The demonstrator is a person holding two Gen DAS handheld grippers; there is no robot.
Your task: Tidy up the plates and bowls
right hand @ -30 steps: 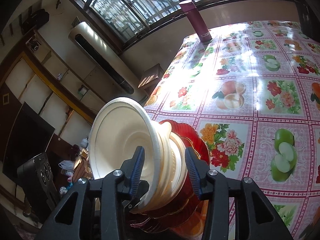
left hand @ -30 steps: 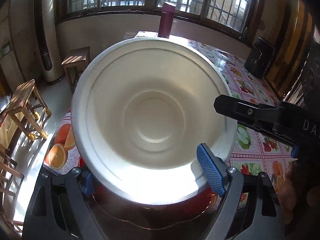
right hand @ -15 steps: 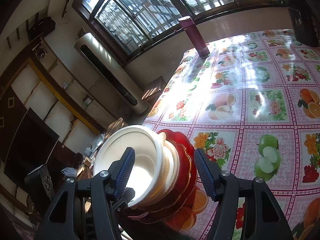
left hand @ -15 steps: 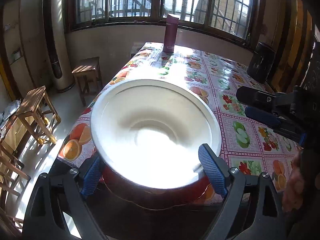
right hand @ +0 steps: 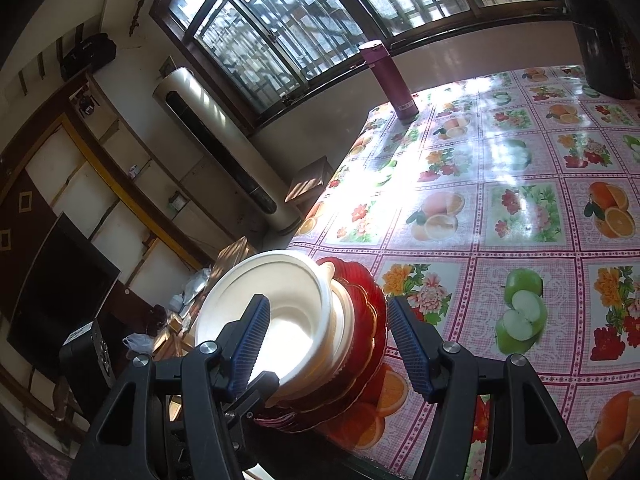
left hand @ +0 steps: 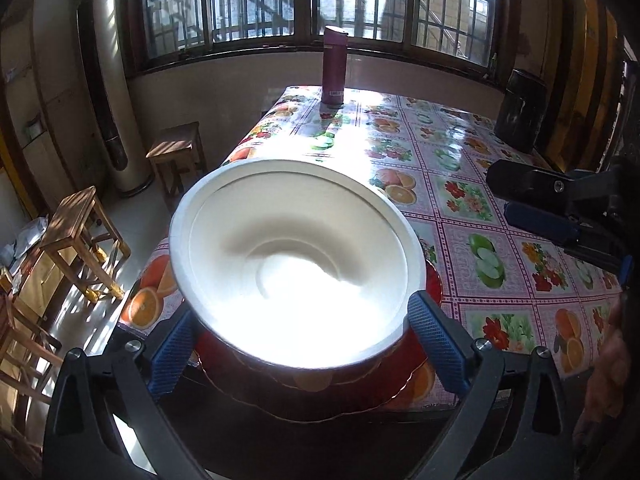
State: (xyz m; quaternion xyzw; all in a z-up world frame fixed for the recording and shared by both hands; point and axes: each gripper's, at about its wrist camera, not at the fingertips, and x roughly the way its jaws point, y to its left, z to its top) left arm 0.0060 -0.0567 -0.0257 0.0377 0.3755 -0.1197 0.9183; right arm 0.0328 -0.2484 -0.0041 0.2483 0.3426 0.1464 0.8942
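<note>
A stack of white bowls [left hand: 296, 256] sits nested on a stack of red plates [left hand: 320, 388] at the near left corner of the table. My left gripper [left hand: 306, 350] is open, its blue fingers either side of the stack's near rim. In the right wrist view the white bowls [right hand: 280, 312] and red plates [right hand: 360, 344] lie between the fingers of my right gripper [right hand: 330, 346], which is open and back from them. The right gripper also shows in the left wrist view at the right edge [left hand: 560, 216].
A maroon flask [left hand: 334, 66] stands at the table's far edge. A black cylinder [left hand: 520, 110] stands at the far right. The fruit-print tablecloth [right hand: 520, 200] covers the table. Wooden stools [left hand: 80, 232] stand on the floor to the left.
The bowl stack went from tilted and lifted to resting level on the red plates. Both grippers opened wider and drew back from the stack.
</note>
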